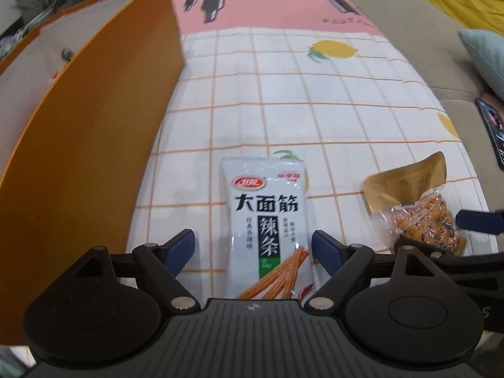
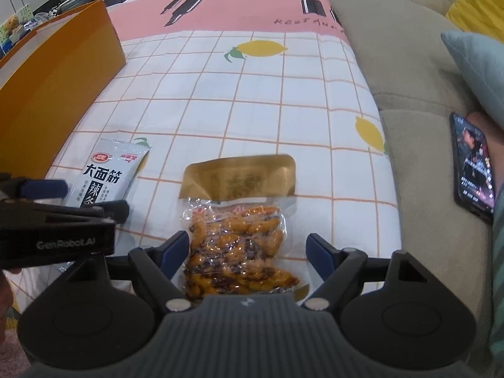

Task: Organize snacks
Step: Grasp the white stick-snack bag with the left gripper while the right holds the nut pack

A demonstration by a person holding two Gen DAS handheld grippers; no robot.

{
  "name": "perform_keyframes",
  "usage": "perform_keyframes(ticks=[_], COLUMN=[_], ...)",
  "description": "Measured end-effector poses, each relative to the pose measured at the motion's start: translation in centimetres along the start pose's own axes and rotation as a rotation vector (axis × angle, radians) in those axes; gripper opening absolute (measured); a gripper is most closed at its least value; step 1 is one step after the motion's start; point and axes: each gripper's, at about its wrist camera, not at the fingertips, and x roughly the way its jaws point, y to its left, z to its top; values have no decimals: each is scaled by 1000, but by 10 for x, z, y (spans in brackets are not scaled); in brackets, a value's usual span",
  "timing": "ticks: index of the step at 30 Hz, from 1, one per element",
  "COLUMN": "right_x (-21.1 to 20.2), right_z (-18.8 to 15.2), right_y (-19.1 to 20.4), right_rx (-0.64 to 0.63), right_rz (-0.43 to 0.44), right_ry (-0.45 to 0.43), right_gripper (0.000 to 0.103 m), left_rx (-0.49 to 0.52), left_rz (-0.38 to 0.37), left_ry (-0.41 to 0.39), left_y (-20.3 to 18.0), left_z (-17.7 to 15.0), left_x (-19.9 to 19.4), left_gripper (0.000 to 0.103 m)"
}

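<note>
A white spicy-strip packet (image 1: 266, 220) lies on the checked cloth between the open fingers of my left gripper (image 1: 253, 247); it also shows in the right wrist view (image 2: 108, 173). A clear and gold pack of orange-brown snacks (image 2: 239, 236) lies between the open fingers of my right gripper (image 2: 249, 250); it shows at the right in the left wrist view (image 1: 419, 201). Neither gripper holds anything. An orange box (image 1: 78, 145) stands at the left, its inside mostly hidden; it also shows in the right wrist view (image 2: 53, 72).
The checked cloth with lemons (image 2: 252, 94) covers the table. A beige sofa (image 2: 409, 78) runs along the right side, with a phone (image 2: 472, 163) and a pale blue cushion (image 2: 478, 63) on it. The left gripper body (image 2: 56, 230) sits close beside my right gripper.
</note>
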Motion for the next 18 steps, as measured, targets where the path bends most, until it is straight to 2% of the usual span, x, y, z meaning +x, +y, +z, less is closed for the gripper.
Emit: perform_keyframes(ticks=[4,6,8,10,14,18], right_x=[3,4,4,4,2,-1], right_z=[0,0,0,0,1,2], right_y=[5,7,9,11,10,7], right_rx=[-21,-36,-48,-57,-56,-33], right_rz=[-16,-20,-20,-20,-13,6], right_ry=[12,12,9,4,-6,-16], right_gripper=[80,80,79,75,70,66], left_rx=[-17,-24,-11,7,29,4], left_rz=[2,-6,-12,-25,-32,-62], left_ry=[3,5,-2,-20,-38,-47], left_y=[1,0,-3,-6,-10,-6], left_z=[-1,0,0,1,1,3], left_x=[0,0,-2,-5,-6,-6], left_gripper=[98,93,83,57,56,54])
